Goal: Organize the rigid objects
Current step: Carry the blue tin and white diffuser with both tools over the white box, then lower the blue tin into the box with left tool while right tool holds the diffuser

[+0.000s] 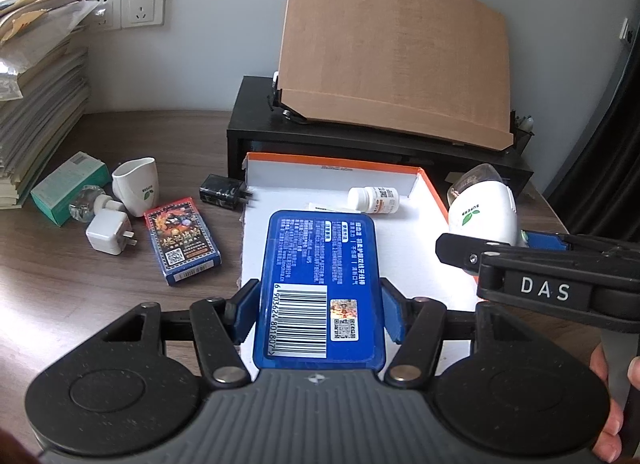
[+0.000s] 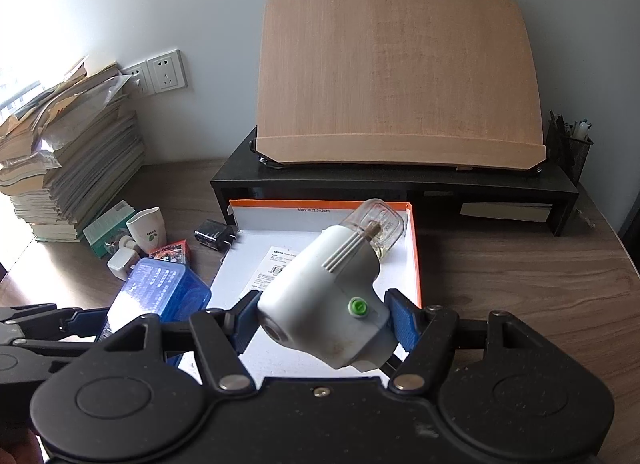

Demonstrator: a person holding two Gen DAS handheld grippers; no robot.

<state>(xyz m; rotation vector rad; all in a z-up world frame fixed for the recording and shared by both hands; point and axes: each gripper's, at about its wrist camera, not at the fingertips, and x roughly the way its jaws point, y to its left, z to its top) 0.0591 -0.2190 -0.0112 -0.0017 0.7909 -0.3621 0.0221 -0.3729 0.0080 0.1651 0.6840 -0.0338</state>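
My left gripper (image 1: 318,310) is shut on a blue plastic case (image 1: 318,284) with a barcode label, held over the near part of an open white box with an orange rim (image 1: 434,191). That blue case (image 2: 160,292) shows low on the left in the right wrist view. My right gripper (image 2: 322,324) is shut on a white plug-in mosquito repeller (image 2: 336,296) with a clear liquid bottle at its far end, above the white box (image 2: 416,264). The repeller (image 1: 482,213) and the right gripper (image 1: 500,254) appear at the right of the left wrist view. A white pill bottle (image 1: 374,199) lies in the box.
On the wooden desk (image 1: 80,272) left of the box lie a card pack (image 1: 180,244), a white charger (image 1: 106,236), a black charger (image 1: 222,191), a white cup (image 1: 136,183), a green carton (image 1: 68,185) and a small clear bottle (image 1: 86,205). A book stack (image 2: 72,175) stands far left. Behind the box is a black riser (image 2: 400,183) with a wooden board (image 2: 396,87).
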